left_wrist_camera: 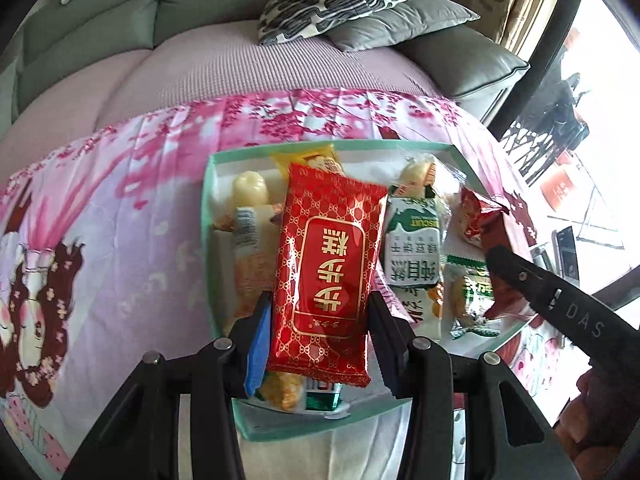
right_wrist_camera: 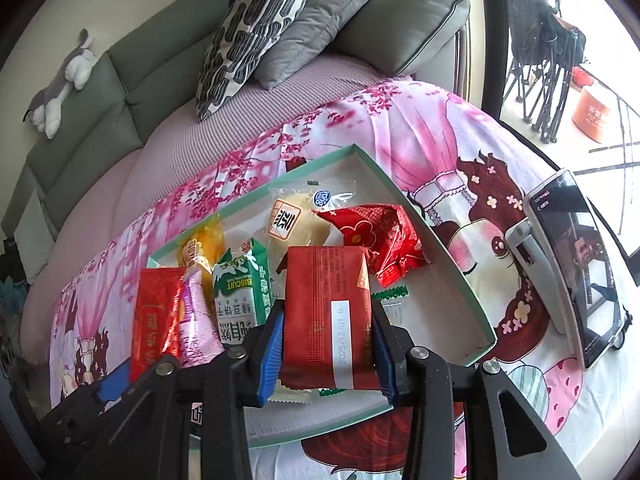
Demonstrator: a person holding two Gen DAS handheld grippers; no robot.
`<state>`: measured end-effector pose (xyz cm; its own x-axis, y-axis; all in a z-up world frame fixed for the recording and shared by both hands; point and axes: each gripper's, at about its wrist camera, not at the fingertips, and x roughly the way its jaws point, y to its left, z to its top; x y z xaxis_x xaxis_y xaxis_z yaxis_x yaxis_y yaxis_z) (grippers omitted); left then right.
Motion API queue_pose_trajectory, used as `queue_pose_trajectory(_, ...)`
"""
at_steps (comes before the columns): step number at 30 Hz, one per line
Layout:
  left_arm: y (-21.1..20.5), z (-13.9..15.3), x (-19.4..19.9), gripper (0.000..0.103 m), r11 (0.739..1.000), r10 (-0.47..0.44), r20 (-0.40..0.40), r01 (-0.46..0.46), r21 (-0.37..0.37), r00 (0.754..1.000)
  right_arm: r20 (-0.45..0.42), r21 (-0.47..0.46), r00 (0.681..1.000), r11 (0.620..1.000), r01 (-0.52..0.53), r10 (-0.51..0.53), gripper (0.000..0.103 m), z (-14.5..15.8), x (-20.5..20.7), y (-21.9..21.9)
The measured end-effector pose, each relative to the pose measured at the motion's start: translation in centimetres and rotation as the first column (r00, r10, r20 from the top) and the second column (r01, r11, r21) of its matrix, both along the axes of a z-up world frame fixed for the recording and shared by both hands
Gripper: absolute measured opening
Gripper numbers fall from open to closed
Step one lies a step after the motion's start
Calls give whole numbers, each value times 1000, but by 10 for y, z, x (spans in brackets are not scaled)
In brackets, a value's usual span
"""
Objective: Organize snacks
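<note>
Left hand-held gripper (left_wrist_camera: 320, 320) clamps red packet (left_wrist_camera: 326, 264), over tray (left_wrist_camera: 208, 216)

1. Tray (left_wrist_camera: 208, 216): near edge hidden behind left hand-held gripper (left_wrist_camera: 320, 320); snacks under red-gold packet (left_wrist_camera: 326, 264) mostly covered.
2. Phone (right_wrist_camera: 576, 264): screen too small to read.
3. Right-view red packet (right_wrist_camera: 324, 316): date print legible, the rest blurred.

left gripper (left_wrist_camera: 320, 312): black arms, blue pads, silver screws | right gripper (right_wrist_camera: 328, 344): same look, white letters "DAS" on its side
</note>
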<state>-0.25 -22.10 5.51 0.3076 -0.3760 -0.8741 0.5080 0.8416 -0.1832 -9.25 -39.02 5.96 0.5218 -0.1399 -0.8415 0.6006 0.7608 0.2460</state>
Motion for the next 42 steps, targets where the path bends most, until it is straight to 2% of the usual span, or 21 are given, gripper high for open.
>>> queue_pose_trajectory(6, -8, -7, 2, 47, 999, -26, -16, 25, -30, 1000, -8, 10, 1000, 1000, -25, 25, 42, -5, 5, 4)
queue_pose_trajectory(12, -11, -17, 9, 47, 997, -32, -67, 27, -77, 997, -19, 21, 999, 999, -39, 40, 42, -12, 9, 6)
queue_pose_trajectory(16, -10, -15, 8, 47, 996, -34, -66, 29, -79, 997, -18, 19, 999, 999, -38, 38, 42, -12, 9, 6)
queue_pose_trajectory(19, -9, -12, 8, 50, 996, -31, -64, 26, -80, 997, -13, 19, 999, 999, -37, 37, 42, -11, 8, 6)
queue_pose_trajectory(21, -6, -9, 8, 58, 997, -22, -62, 17, -82, 998, -7, 18, 999, 999, -39, 39, 44, -9, 7, 6)
queue_pose_trajectory(22, -4, -8, 7, 59, 996, -18, -61, 13, -86, 998, -5, 18, 999, 999, -40, 40, 44, -8, 7, 6)
queue_pose_trajectory(29, 8, 7, 5, 63, 994, 8, -51, -13, -107, 999, 0, 26, 999, 999, -41, 41, 60, -8, 8, 7)
queue_pose_trajectory(31, 14, 12, 5, 63, 993, 29, -47, -34, -114, 999, 5, 23, 999, 999, -45, 45, 62, -7, 7, 8)
queue_pose_trajectory(34, 24, 17, 6, 64, 991, 72, -33, -75, -112, 997, 12, 13, 998, 998, -60, 59, 72, -4, 8, 12)
queue_pose_trajectory(35, 28, 19, 6, 65, 990, 84, -28, -87, -113, 996, 14, 10, 998, 998, -66, 66, 74, -3, 8, 13)
queue_pose_trajectory(38, 43, 21, 7, 76, 986, 135, -14, -136, -100, 991, 27, -6, 996, 996, -90, 90, 84, 1, 9, 20)
queue_pose_trajectory(42, 66, 22, 7, 79, 977, 198, 8, -197, -81, 980, 48, -26, 992, 993, -116, 117, 97, 7, 10, 31)
